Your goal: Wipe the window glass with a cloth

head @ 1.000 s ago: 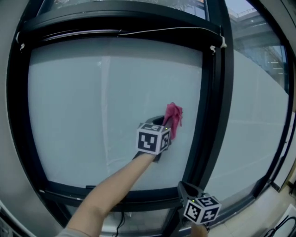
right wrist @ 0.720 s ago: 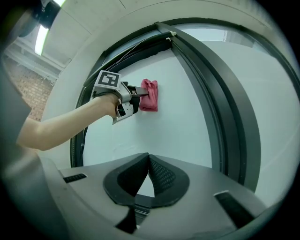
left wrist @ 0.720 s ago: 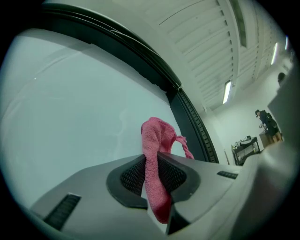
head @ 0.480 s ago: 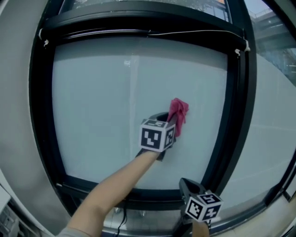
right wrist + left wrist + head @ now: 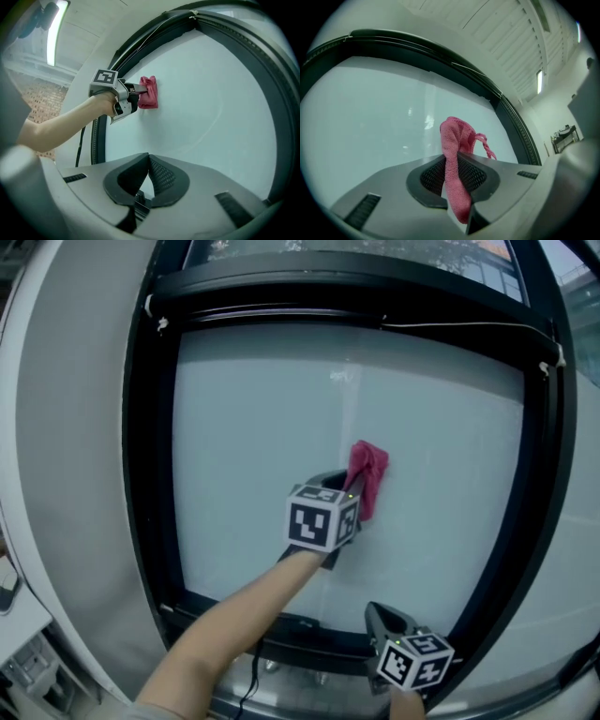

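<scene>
Left gripper (image 5: 452, 178) is clamping the cloth (image 5: 455, 140). Both jaws are bearing on a folded band of it, the ribbed pads pinching the fabric between them. A bunched lobe is standing beyond the tips and a short tail is hanging behind.

Right gripper (image 5: 147, 174) is idling low, near the bottom right corner of the frame (image 5: 155, 474). Its jaws are resting together with nothing between them.

Location: the cloth is sitting near the middle of the window glass (image 5: 253, 427), a little right of centre. In the right gripper view the lobe appears to be touching the pane, though how firmly it is pressing cannot be judged from this angle.

Handling, as a judgement:
- The cloth is pink, with a nubbly terry-like pile and one frayed, looped edge.
- It is reading as light, limp and compressible, and unlikely to be slipping in the textured pads.
- It is offering no stiffness of its own, so wiping pressure is coming only through the bunch ahead of the tips.
- A deep hold across the fold is suiting it; a shallower one would risk the fabric dragging out.

The glass is looking smooth, hard and pale, with a faint vertical streak. It is likely brittle, so the hard jaw tips should be staying off it.

The frame is black with rounded corners, and a thin wire (image 5: 450, 326) is running along its top.
</scene>
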`<state>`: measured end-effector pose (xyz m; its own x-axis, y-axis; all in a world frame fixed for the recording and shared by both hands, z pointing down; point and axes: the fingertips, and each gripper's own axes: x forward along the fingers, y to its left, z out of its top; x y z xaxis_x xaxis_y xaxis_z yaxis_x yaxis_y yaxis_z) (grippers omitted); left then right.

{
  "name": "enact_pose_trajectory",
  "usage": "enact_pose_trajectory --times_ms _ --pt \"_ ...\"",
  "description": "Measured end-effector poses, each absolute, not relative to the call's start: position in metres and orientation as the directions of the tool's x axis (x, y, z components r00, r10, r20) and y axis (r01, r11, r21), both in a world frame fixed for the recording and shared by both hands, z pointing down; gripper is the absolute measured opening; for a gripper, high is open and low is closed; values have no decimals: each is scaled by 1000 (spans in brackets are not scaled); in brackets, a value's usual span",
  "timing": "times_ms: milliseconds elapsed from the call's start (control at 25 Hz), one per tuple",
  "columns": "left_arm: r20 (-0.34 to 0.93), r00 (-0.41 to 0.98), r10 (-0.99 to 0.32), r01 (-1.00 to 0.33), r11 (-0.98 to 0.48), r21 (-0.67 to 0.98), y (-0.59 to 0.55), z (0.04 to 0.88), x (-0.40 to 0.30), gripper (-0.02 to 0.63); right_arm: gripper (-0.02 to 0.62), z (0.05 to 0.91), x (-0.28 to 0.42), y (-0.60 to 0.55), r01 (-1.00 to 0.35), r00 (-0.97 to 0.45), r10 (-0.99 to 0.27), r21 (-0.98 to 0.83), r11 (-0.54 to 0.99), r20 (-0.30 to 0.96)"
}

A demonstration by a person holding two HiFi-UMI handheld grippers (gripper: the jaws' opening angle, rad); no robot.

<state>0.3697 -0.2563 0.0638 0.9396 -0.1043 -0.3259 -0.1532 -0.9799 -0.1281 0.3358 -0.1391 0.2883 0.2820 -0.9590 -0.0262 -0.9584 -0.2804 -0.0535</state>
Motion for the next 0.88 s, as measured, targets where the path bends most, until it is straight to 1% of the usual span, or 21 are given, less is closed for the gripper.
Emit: enact_pose_trajectory --times_ms 440,880 --pt "-323 904 -281 -327 -940 -96 -363 69 289 57 -11 291 281 -223 -989 139 -990 -49 -139 -10" --pt "-302 854 -423 -464 -883 -75 -442 78 225 57 -11 293 242 -279 -997 47 -999 -54 -47 -7"
